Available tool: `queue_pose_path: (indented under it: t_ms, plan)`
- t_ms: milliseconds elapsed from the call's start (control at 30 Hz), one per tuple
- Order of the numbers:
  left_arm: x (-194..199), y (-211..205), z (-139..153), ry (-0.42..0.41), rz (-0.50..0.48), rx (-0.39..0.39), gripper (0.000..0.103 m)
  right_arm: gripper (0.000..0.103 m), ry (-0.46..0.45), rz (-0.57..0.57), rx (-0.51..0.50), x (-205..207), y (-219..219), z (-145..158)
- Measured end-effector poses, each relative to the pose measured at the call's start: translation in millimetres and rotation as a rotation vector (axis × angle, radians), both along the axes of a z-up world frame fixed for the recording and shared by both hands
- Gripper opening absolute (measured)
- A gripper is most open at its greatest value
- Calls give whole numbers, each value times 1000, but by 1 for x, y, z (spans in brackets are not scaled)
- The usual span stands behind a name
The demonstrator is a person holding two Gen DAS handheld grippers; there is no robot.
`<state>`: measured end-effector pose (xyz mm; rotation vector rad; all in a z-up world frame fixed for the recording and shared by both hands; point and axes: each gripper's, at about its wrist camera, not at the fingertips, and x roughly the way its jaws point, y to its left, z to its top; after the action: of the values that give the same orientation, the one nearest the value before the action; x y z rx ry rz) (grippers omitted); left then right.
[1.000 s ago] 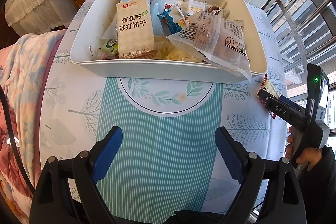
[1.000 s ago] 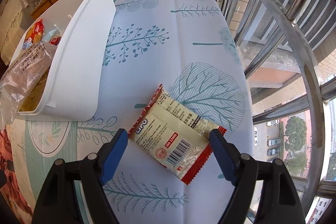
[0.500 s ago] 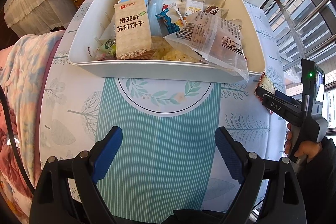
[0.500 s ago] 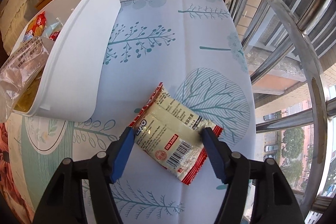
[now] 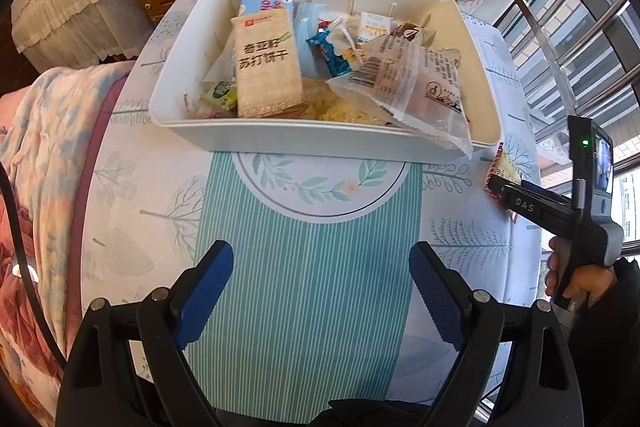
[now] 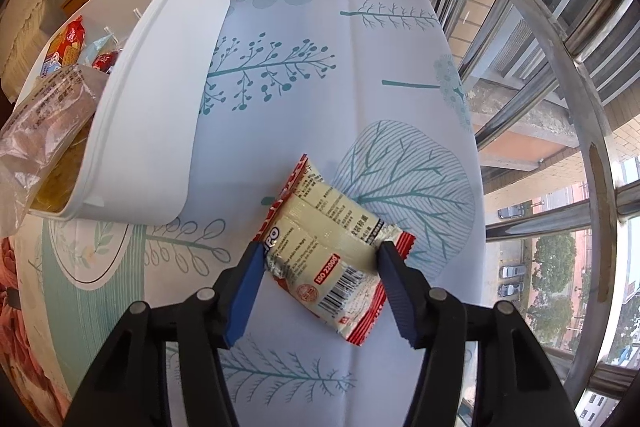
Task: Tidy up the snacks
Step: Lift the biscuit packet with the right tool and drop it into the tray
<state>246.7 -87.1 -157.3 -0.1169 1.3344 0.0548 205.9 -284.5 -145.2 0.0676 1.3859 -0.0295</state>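
Right hand-held gripper (image 6: 320, 259) closing on the red-edged snack packet (image 6: 332, 251) flat on the tabletop (image 6: 320, 67) right of the white bin (image 6: 152, 107), pads touching; left hand-held gripper (image 5: 320, 279) spread, empty.

Both grippers, left (image 5: 322, 291) and right (image 6: 320, 279), are black-framed with blue pads and silver screws; the sleeve (image 5: 618, 311) looks dark, perhaps black.
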Motion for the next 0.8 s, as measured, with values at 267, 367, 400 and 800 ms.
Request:
queue_pose_path:
  t_ms: [267,367,400,800]
  plan:
    - [-3,10,13,-29,35,-25,89,58,-9,54,20,-11,14,41]
    - [-1,9,26,-57,11,-20,89,58,-40,48,33,-13,18,62]
    - [1,8,30,-69,3,-21,89,58,-53,48,40,-13,21,70]
    - [-8,37,79,-197,9,-4,89,59,-189,176,83,22,86,132]
